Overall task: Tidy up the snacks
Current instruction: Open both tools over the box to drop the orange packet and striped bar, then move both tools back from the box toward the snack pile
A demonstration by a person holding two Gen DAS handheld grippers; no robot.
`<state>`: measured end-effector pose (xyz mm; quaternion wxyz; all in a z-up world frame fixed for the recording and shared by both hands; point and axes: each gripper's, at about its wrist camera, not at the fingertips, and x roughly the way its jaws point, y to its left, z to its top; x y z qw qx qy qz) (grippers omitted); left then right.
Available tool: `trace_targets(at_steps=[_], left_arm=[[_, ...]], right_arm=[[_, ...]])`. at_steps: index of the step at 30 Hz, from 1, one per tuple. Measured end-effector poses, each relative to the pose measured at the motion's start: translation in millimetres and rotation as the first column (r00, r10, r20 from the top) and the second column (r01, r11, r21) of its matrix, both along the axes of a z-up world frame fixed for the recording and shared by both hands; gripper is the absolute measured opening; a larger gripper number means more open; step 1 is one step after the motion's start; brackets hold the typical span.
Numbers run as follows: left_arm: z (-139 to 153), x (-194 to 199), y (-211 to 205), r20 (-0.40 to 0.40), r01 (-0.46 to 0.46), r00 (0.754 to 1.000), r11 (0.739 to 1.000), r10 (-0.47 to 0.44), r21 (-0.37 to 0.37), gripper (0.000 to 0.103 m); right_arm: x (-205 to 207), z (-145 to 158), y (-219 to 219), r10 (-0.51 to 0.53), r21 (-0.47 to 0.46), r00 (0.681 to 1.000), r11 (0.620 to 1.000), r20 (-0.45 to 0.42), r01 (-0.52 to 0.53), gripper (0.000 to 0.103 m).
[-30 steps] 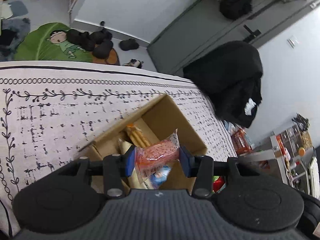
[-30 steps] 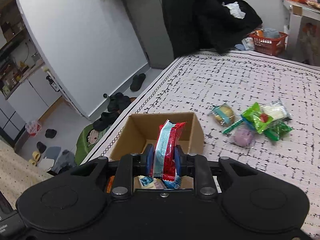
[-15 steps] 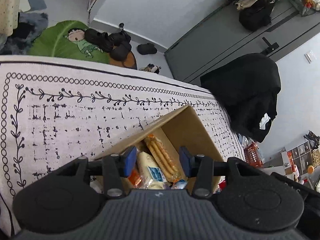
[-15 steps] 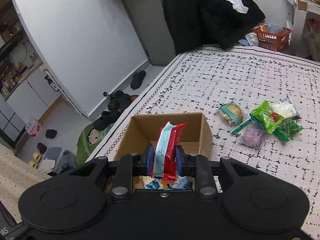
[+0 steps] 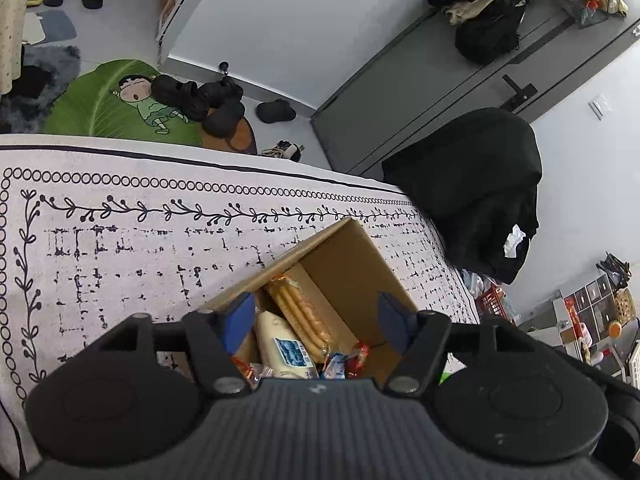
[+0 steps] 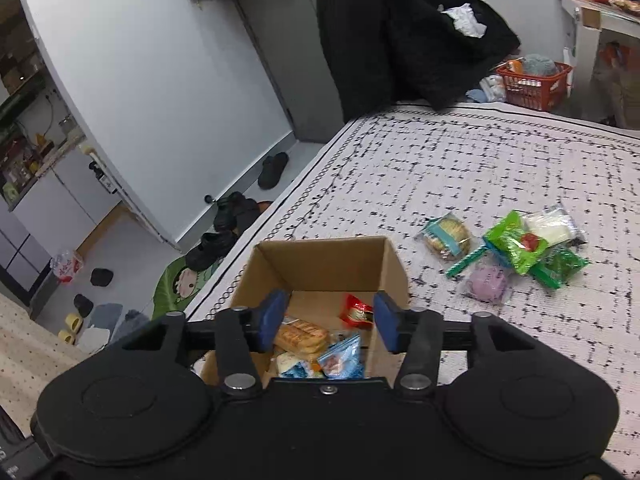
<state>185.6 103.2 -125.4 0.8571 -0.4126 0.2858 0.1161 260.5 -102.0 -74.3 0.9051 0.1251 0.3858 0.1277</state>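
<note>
An open cardboard box (image 5: 352,256) (image 6: 320,264) stands on the patterned tablecloth (image 5: 120,248) and holds several snack packets. Both grippers hover over it. My left gripper (image 5: 316,320) is open and empty above a long biscuit pack (image 5: 300,316) and a white packet (image 5: 280,340). My right gripper (image 6: 327,320) is open and empty; a red packet (image 6: 356,312) and a blue packet (image 6: 340,358) lie in the box below it. Loose snacks lie on the cloth to the right: a round cake pack (image 6: 446,236), a green packet (image 6: 516,246), a purple one (image 6: 488,280) and a white one (image 6: 552,228).
The table's far edge drops to a floor with shoes (image 6: 272,170) and a green mat (image 5: 112,108). A black coat (image 6: 404,32) hangs by the far corner next to a red basket (image 6: 532,84).
Both grippers have opened. The left one dropped its orange packet into the box first; the right one has just released its red and blue packet into the box.
</note>
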Motion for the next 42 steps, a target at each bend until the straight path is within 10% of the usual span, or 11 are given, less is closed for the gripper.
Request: trace_targets(at_steps=[6,13,42], left_arm=[[1.3,2.3,-4.8,0.004,0.02,1.0,1.0,-0.02,-0.024,0.085],[9.4,3.8,-24.5,0.032,0.055,0.998,0.997,-0.057,0.054,0.103],[22.5,12.8,-118.4,-0.009,0.228,0.972,0.935,-0.235,0.272,0.103]], right_arm=[[-8.4,4.6,-20.9,-0.053,-0.05,0.998,0.997,0.038,0.055,0.083],[-12.1,6.6,-56.1,-0.096,-0.059,0.995,0.993,0.041,0.098,0.086],[-10.8,-34.8,-171.4,-0.163,0.058,0.985,0.985,0.054,0.16,0.101]])
